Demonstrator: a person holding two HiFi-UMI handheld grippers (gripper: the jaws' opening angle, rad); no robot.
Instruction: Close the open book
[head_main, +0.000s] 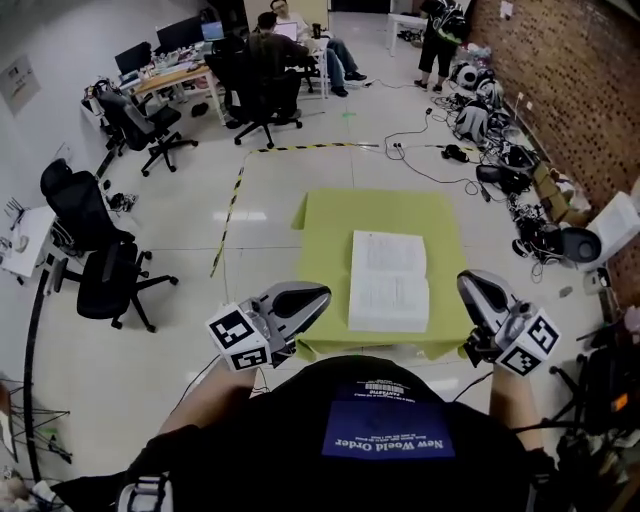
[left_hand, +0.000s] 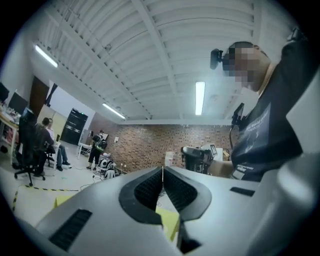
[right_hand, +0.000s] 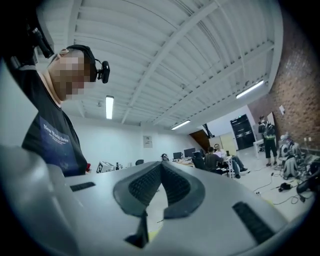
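The book (head_main: 388, 280) lies open, pages up, mid-table on the green table (head_main: 330, 215); the left gripper (head_main: 322, 293) hangs beside its near-left corner, the right gripper (head_main: 466, 280) near-right — both clenched empty, neither touching it.

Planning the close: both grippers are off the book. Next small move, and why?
Probably slide the left gripper toward the near left edge of the open book. It lies flat and untouched on the green table; both grippers are shut and empty, and the left one looks closer than the right gripper.
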